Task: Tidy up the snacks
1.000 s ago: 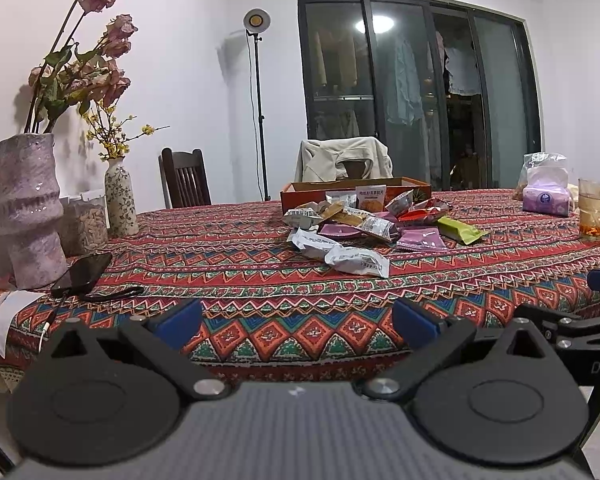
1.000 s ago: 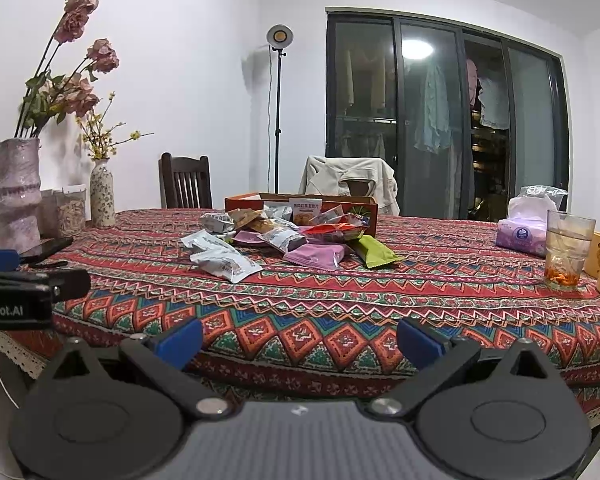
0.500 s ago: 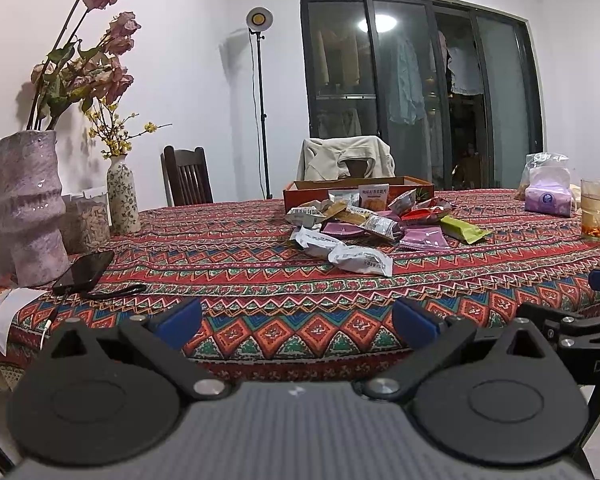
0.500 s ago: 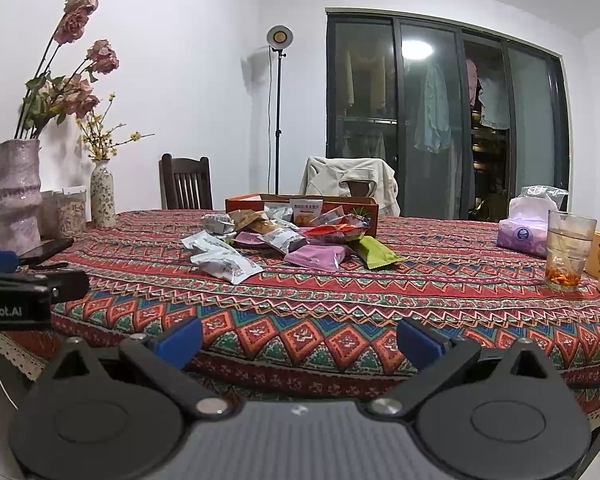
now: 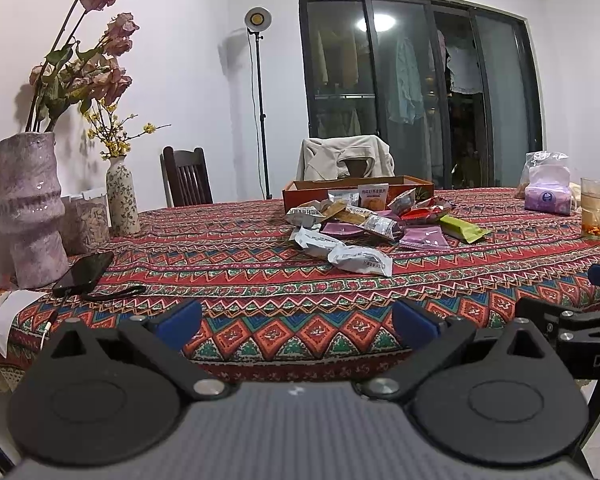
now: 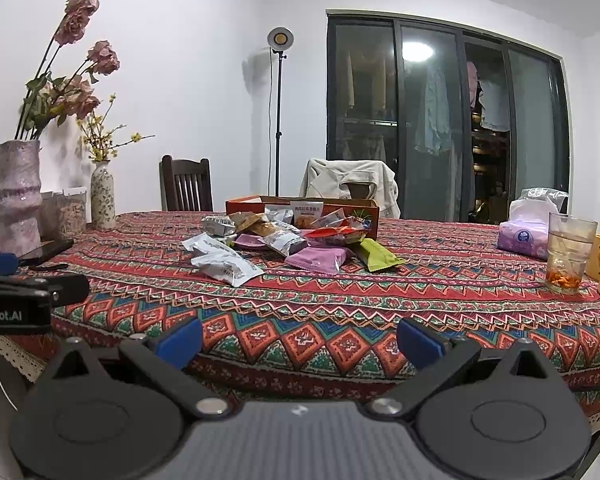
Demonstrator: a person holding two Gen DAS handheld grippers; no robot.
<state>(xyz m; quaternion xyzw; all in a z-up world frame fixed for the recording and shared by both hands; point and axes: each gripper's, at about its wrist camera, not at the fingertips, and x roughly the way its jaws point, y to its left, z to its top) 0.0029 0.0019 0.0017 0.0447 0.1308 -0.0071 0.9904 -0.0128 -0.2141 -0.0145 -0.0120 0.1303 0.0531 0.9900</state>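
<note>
Home dining room. Table [image 5: 260, 264] under patterned cloth, wooden chair [image 5: 186, 178], jacket-draped chair [image 5: 346, 156], vases of dried flowers [image 5: 28, 200], floor lamp [image 5: 258, 20]. Glass sliding doors [image 6: 440, 120] show hanging laundry behind.

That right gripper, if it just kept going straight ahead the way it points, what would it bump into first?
Probably the hanging edge of the patterned tablecloth: the open right gripper sits low before the table. Slightly higher, it would likely reach the white snack packet first; depth is unclear.
</note>
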